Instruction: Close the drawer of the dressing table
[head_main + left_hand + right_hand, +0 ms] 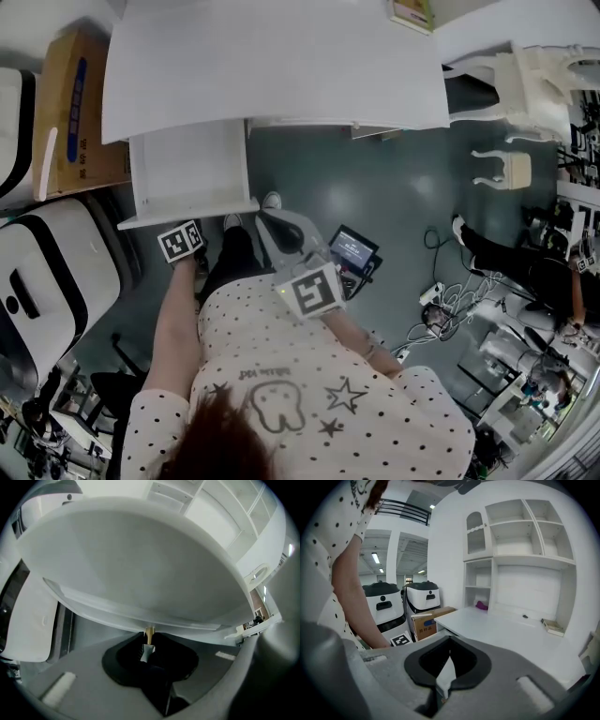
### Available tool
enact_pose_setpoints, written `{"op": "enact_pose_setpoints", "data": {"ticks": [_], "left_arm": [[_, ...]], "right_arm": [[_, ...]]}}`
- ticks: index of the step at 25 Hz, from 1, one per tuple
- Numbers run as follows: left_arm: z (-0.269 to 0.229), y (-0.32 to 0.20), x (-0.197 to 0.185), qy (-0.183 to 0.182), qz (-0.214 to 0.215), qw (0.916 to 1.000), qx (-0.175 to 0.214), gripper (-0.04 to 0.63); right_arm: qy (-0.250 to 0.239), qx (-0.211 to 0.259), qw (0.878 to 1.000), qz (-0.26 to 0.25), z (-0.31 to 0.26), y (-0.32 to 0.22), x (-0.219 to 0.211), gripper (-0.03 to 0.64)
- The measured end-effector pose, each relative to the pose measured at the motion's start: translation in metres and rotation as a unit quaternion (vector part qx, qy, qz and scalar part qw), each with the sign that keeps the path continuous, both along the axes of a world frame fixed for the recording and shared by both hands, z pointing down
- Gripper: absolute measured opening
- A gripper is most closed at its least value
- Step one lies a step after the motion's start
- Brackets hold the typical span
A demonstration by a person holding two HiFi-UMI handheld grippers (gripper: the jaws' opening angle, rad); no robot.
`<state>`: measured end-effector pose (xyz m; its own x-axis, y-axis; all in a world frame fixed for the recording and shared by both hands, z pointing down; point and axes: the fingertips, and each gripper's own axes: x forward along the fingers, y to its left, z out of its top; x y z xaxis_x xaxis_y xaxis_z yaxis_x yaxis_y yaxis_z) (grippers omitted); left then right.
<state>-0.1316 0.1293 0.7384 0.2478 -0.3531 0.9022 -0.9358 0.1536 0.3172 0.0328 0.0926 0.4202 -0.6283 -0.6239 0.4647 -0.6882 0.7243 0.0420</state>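
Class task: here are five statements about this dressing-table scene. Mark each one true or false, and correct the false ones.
1. The drawer is pulled open. True.
2. The right gripper touches the drawer. False: it is held clear of it.
3. A cardboard box stands beside the dressing table. True.
4. The drawer's knob is black. False: it is gold.
5. The left gripper is at the knob. True.

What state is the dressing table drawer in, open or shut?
Open. In the head view the drawer juts out from under the tabletop toward the person, its inside showing.
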Motion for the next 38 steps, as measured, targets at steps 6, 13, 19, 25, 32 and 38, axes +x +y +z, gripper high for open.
{"op": "enact_pose_setpoints", "data": {"ticks": [6, 13, 19, 25, 32, 38], "left_arm": [[0.000, -0.018, 0.008, -0.030, -0.015, 0.9994, 0.007, 0.069], [0.001, -0.027, 0.012, -0.042, -0.025, 0.9987, 0.018, 0.069], [-0.003, -0.030, 0.017, -0.024, 0.023, 0.9994, 0.011, 0.069], [-0.001, -0.035, 0.017, -0.022, 0.082, 0.9964, 0.004, 0.067], [-0.008, -0.042, 0.015, -0.024, 0.110, 0.9936, 0.011, 0.069], [-0.008, -0.045, 0.017, -0.016, 0.130, 0.9913, 0.016, 0.072]], "right_arm": [[-0.006, 0.011, 1.000, -0.001, 0.000, -0.037, 0.045, 0.000], [-0.003, -0.003, 0.999, -0.035, 0.006, -0.049, 0.041, 0.000], [0.006, 0.000, 0.999, -0.043, -0.006, -0.061, 0.014, 0.000], [0.011, -0.003, 1.000, -0.017, -0.003, -0.071, 0.000, 0.000], [0.011, -0.004, 1.000, -0.006, -0.004, -0.077, -0.010, 0.000], [0.014, -0.006, 1.000, 0.008, -0.002, -0.077, -0.015, 0.000]]}}
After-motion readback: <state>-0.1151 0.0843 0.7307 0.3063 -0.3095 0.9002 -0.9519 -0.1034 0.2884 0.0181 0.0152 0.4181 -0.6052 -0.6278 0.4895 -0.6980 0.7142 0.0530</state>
